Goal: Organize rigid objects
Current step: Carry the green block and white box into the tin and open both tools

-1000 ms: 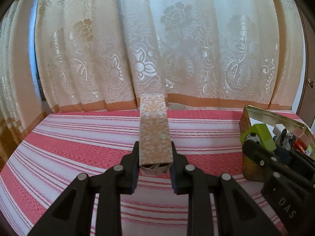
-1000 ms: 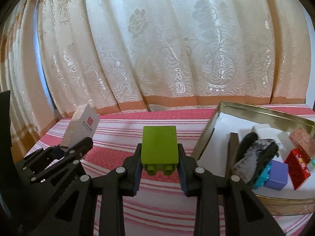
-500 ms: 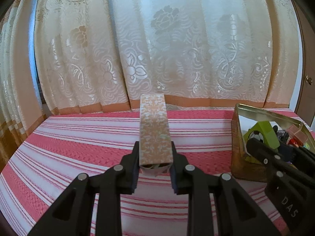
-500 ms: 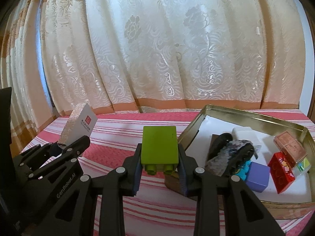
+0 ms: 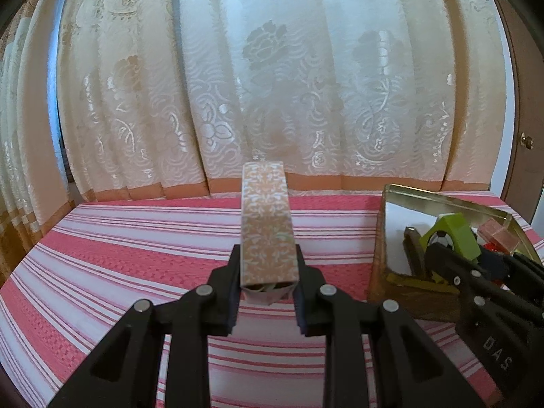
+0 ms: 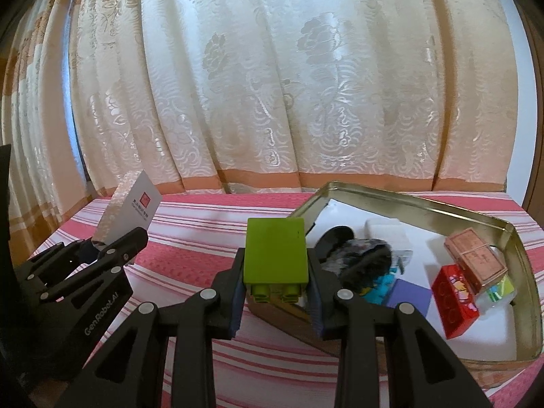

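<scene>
Left wrist view: the left tongs [image 5: 267, 287] clamp a patterned box [image 5: 267, 224], long axis pointing forward, the gold tin [image 5: 380, 238] off right. Right wrist view: the right tongs [image 6: 276, 290] grip a green brick [image 6: 274, 253] at the tin's [image 6: 408, 200] near-left corner (the nearer hand).

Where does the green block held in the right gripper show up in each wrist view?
Left wrist: green block at the right edge, over the gold tin, clamped in the right gripper.
Right wrist: centre, between the fingers, at the tin's near-left corner.
Shared landmark: the gold tin.
</scene>
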Tool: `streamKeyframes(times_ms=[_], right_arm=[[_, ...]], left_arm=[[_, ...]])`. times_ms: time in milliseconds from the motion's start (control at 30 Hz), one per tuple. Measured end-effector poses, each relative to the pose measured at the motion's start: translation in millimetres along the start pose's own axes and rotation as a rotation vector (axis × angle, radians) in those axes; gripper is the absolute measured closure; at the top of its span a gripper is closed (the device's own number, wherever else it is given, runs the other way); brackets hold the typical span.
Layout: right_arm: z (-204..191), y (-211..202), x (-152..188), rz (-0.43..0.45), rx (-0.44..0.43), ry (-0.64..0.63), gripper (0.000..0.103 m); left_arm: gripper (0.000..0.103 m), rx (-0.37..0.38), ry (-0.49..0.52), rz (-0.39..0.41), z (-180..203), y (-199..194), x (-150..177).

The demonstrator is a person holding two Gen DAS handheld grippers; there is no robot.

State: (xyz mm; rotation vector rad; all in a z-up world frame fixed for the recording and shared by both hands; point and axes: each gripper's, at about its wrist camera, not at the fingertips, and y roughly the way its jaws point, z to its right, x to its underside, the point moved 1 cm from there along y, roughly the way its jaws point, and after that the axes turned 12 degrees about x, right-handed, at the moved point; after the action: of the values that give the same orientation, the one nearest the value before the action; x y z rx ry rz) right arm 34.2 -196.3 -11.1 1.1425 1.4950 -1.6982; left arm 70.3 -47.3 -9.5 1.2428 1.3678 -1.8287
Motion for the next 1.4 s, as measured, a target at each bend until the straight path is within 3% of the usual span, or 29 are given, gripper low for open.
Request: streamKeyframes(times_ms=[433,1100,1400], right_arm=[[26.2,-7.7,-3.3,0.032,0.022,-0.012,0.069],[83.1,-15.1,-12.7,0.05,0.057,0.067,0.069],[131.0,-6.4,-19.4,0.012,0.156,0.16,0.069]], left_arm=[[0.078,0.025,0.025,0.023,33.6,-0.5,-0.1],[0.078,0.079,0.07,0.051,84.1,3.6,-2.6],[0.078,0.142,0.082,0.028,113.7,19.1,-7.5]])
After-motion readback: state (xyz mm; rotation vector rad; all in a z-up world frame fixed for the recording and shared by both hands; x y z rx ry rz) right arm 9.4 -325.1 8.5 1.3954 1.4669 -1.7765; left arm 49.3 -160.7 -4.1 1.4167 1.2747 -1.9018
